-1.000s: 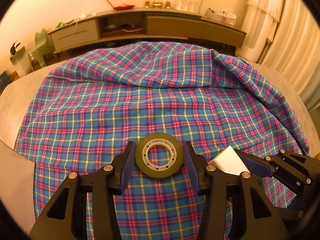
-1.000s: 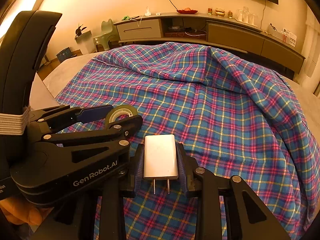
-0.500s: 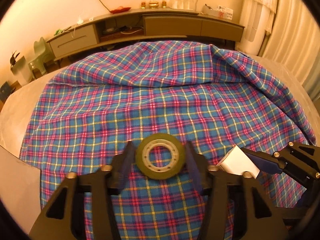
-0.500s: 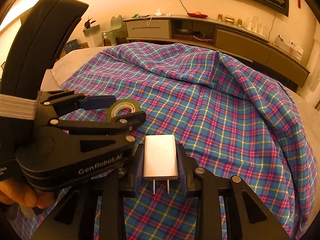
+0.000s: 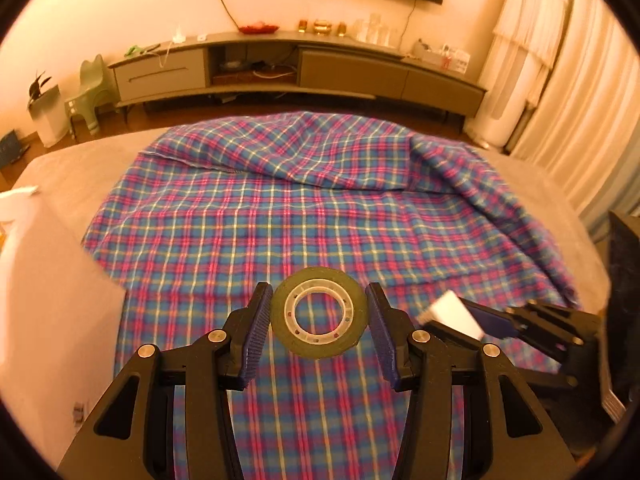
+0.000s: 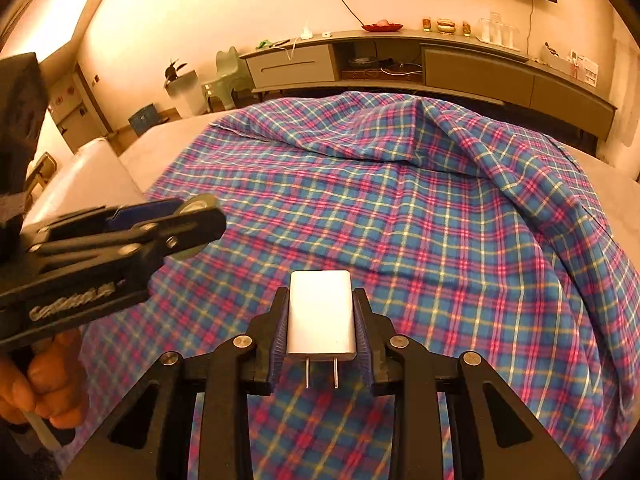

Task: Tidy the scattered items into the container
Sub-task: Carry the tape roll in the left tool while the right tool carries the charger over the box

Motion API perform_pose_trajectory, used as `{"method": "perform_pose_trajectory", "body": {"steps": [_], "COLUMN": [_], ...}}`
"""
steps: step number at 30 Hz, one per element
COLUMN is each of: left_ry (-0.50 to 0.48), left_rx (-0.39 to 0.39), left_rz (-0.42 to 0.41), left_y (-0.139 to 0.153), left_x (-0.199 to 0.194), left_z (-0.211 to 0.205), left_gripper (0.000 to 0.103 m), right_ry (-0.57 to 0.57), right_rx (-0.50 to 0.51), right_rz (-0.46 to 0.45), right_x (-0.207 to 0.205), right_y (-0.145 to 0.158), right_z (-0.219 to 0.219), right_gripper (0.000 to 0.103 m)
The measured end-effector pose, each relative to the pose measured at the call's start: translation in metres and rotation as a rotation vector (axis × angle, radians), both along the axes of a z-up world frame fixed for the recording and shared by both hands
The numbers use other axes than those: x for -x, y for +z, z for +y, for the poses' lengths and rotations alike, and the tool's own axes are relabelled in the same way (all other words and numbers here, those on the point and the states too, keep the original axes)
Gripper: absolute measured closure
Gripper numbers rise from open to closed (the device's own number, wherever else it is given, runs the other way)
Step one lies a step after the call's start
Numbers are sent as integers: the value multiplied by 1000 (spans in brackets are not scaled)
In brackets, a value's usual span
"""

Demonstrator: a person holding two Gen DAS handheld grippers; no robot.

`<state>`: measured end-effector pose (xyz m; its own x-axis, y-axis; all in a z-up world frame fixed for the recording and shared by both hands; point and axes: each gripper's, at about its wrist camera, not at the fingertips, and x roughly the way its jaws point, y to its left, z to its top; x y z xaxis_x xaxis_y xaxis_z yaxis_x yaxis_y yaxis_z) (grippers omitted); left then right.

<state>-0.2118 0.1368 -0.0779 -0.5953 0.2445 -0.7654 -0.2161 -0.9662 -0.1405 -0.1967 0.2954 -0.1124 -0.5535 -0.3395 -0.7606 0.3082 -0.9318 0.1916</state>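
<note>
Here, one tape roll (image 5: pixel 319 313) and one white charger (image 6: pixel 321 312) hang above the plaid cloth (image 5: pixel 280 208). The left gripper (image 5: pixel 319 316) pinches the roll between its two fingers; beside it, the right gripper (image 6: pixel 321 320) clamps the charger, its two prongs pointing backward.

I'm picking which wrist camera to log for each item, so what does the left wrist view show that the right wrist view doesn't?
Only the left wrist view shows the tape roll's open core face-on, between the left gripper's fingers. Only the right wrist view shows the white charger's two prongs, clamped in the right gripper, plus the person's hand. Both show the plaid cloth, the long cabinet, and a side glimpse of the other gripper with its item.
</note>
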Motion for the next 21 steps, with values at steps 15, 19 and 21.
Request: {"method": "perform_pose_trajectory", "body": {"steps": [15, 19, 21], "left_ry": [-5, -19, -17], "left_rx": [-131, -151, -161], "left_rz": [20, 28, 30], "left_y": [44, 52, 56], "left_x": [-89, -106, -113], "left_z": [-55, -66, -72], "left_gripper": [54, 54, 54], "right_ry": [35, 44, 48], "right_rx": [102, 111, 121], "right_rz": [83, 98, 101], "right_x": [-77, -103, -117], "right_y": [51, 59, 63], "right_z": [-48, -59, -65], "right_gripper": [71, 71, 71]}}
